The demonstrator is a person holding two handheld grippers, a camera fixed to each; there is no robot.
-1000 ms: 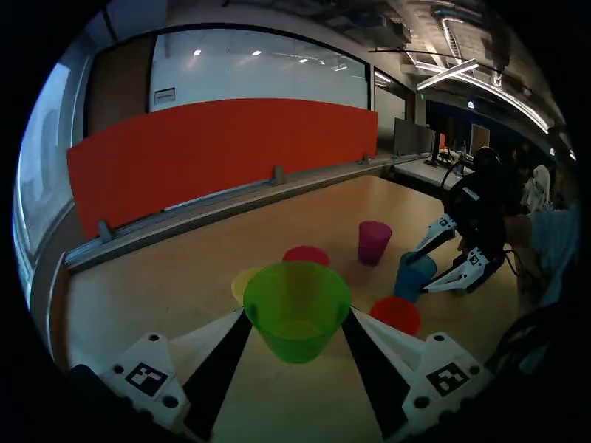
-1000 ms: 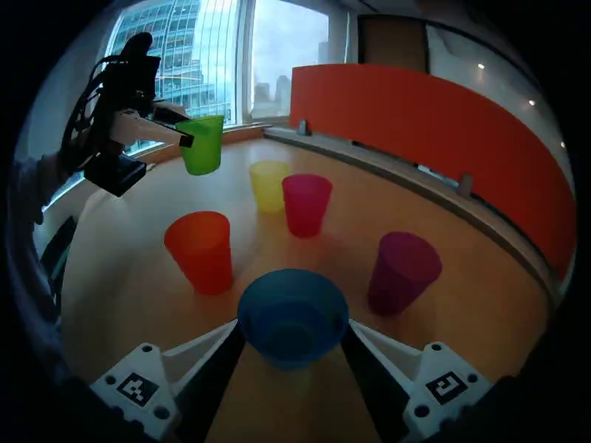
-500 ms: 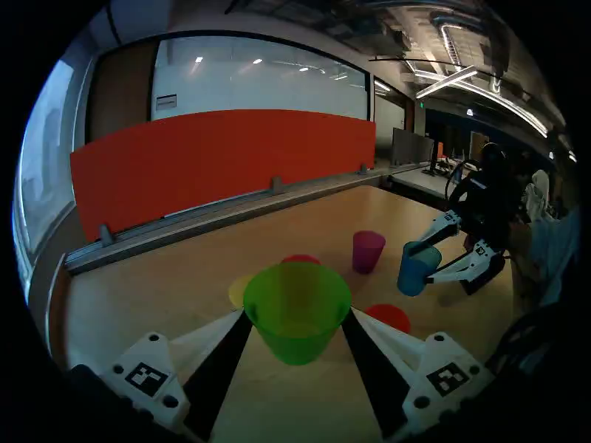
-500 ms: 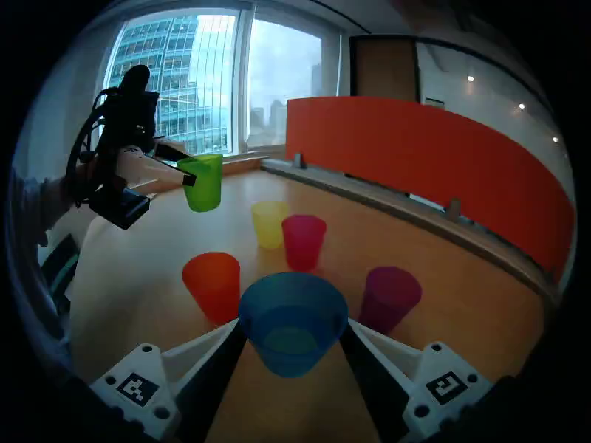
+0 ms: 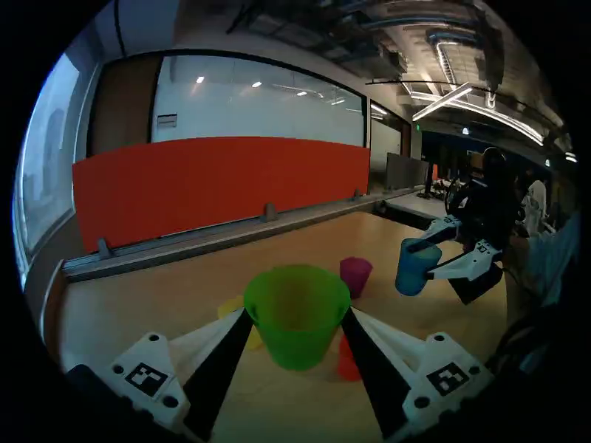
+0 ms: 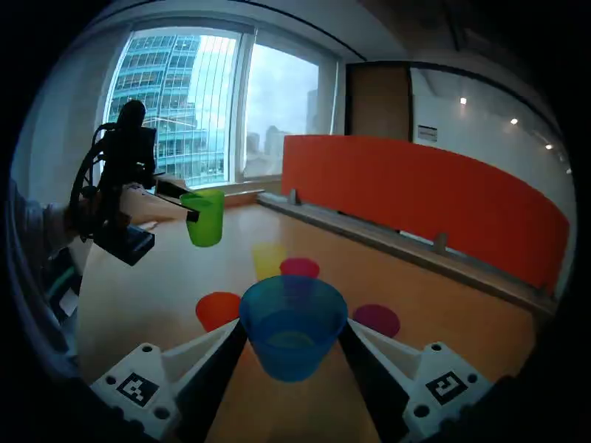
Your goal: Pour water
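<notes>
The left gripper [image 5: 297, 325] pinches a green cup [image 5: 297, 299] between its two fingers, one finger on each side of the cup wall, and holds it upright in the air above the wooden table [image 5: 133, 303]. The right gripper [image 6: 293, 347] grips a blue cup [image 6: 293, 325] in the same way, also upright and off the table. In the left gripper view the blue cup is at the far right, well apart from the green cup. In the right gripper view the green cup is at the far left, in front of a window [image 6: 170, 111]. Below them on the table stand an orange cup [image 6: 216, 308] near left, a yellow cup [image 6: 266, 258] and a red cup [image 6: 299, 266] farther, just beside each other, and a purple cup [image 6: 377, 319] near right. A long orange panel [image 6: 428, 199] runs along the far edge of the table. I cannot tell if there is water in the two held cups.
</notes>
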